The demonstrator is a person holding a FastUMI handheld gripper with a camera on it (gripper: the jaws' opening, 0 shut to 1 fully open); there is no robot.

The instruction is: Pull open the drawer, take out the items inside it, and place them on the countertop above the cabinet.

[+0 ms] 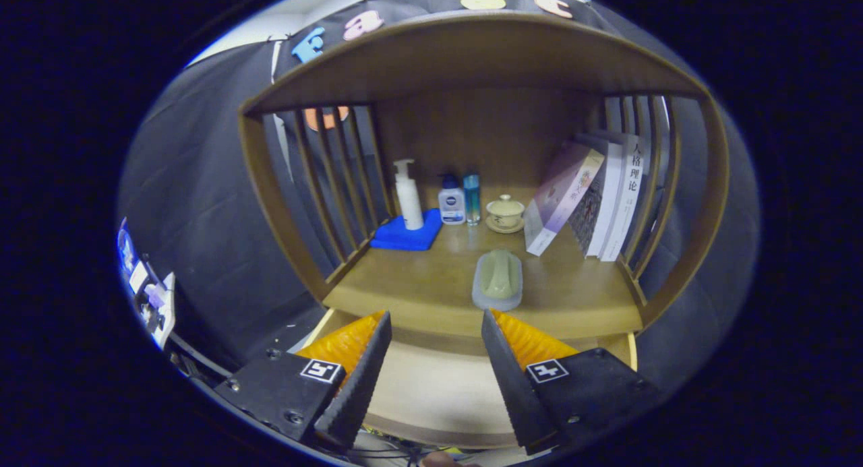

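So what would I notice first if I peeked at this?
Probably the claw, with its two orange and black fingers spread wide open, holding nothing, above the pulled-out drawer. Just beyond them, a pale green item in a clear wrapper lies on the wooden countertop. Farther back stand a white pump bottle on a blue cloth, a lidded cup, and leaning books.

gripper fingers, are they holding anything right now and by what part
Nothing is held. The gripper is open, its fingers apart over the open drawer; the pale green item lies on the countertop just beyond them, untouched.
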